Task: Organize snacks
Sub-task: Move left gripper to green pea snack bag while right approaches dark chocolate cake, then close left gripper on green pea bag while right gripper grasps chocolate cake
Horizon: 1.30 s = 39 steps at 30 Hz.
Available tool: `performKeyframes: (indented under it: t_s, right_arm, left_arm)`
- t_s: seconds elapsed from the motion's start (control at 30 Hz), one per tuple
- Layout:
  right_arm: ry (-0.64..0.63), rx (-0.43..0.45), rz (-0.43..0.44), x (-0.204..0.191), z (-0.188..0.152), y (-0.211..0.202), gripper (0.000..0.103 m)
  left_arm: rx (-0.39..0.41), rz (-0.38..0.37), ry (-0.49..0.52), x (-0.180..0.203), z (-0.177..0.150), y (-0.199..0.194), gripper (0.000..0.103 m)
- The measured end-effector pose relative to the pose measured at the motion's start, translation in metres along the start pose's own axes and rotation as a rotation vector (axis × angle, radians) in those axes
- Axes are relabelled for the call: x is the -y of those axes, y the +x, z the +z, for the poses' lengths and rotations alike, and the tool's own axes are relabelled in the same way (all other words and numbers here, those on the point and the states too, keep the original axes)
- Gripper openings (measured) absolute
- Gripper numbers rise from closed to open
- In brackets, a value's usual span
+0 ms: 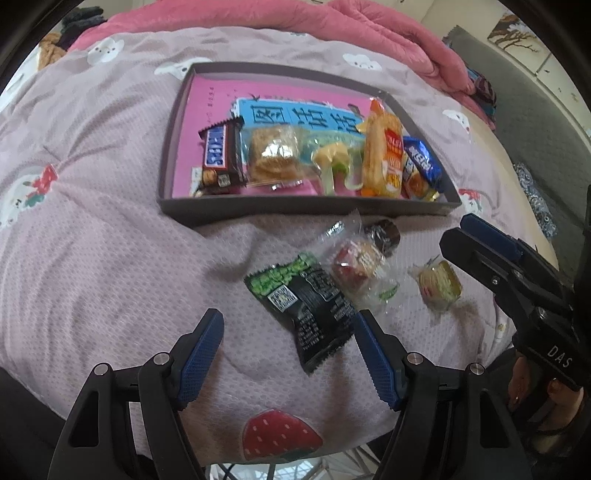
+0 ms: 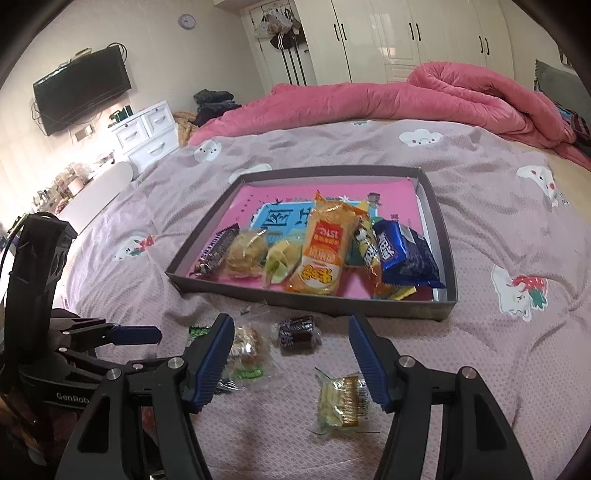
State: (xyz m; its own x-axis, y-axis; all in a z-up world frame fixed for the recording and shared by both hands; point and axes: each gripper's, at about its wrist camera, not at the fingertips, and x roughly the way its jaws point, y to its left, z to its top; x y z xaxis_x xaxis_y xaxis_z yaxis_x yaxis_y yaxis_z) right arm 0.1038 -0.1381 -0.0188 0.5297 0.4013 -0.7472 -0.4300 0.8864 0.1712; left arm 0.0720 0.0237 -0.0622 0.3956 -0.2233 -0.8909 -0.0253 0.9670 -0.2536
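A grey shallow box [image 1: 306, 212] [image 2: 441, 254] with a pink base lies on the bed and holds several snacks: a Snickers bar [image 1: 219, 157], a clear-wrapped cake [image 1: 273, 155], an orange packet [image 1: 384, 155] [image 2: 323, 251] and a blue packet [image 1: 423, 158] [image 2: 404, 256]. On the quilt in front lie a black-and-green packet [image 1: 306, 306], a clear-wrapped red pastry [image 1: 356, 264] [image 2: 247, 345], a dark candy [image 1: 386, 232] [image 2: 297, 330] and a yellow-green wafer [image 1: 439, 286] [image 2: 343, 402]. My left gripper [image 1: 290, 356] is open, the black packet between its fingers. My right gripper [image 2: 291, 362] is open over the wafer.
The mauve quilt [image 1: 110, 240] has cloud and strawberry prints. A rolled pink duvet [image 2: 461, 96] lies behind the box. A wall TV [image 2: 83, 94], white drawers [image 2: 147, 133] and wardrobes [image 2: 406, 33] stand beyond the bed. The bed edge is just below my left gripper.
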Motion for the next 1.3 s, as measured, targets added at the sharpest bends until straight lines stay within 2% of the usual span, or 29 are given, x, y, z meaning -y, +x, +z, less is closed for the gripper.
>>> performKeyframes:
  t_s: [0.43, 0.6, 0.87, 0.93, 1.13, 1.3]
  right_arm:
    - [-0.013, -0.056, -0.018, 0.003, -0.004, 0.016, 0.064]
    - [-0.027, -0.113, -0.027, 0.004, -0.004, 0.032, 0.064]
    - [-0.051, -0.167, -0.027, 0.006, -0.001, 0.057, 0.064]
    - [-0.063, -0.177, -0.026, 0.005, 0.000, 0.063, 0.061]
    - [-0.089, -0.199, -0.002, -0.002, 0.000, 0.077, 0.039]
    - [-0.097, -0.187, -0.009, -0.003, -0.001, 0.075, 0.035]
  left_arm:
    - [-0.031, 0.039, -0.039, 0.008, 0.004, 0.024, 0.075]
    - [-0.031, 0.091, -0.018, 0.014, 0.010, 0.032, 0.076]
    - [-0.014, 0.099, -0.062, -0.007, 0.014, 0.028, 0.076]
    - [-0.015, 0.081, -0.081, -0.014, 0.015, 0.027, 0.076]
    - [-0.010, 0.051, -0.112, -0.023, 0.018, 0.027, 0.076]
    - [0.004, 0.046, -0.134, -0.024, 0.022, 0.032, 0.075]
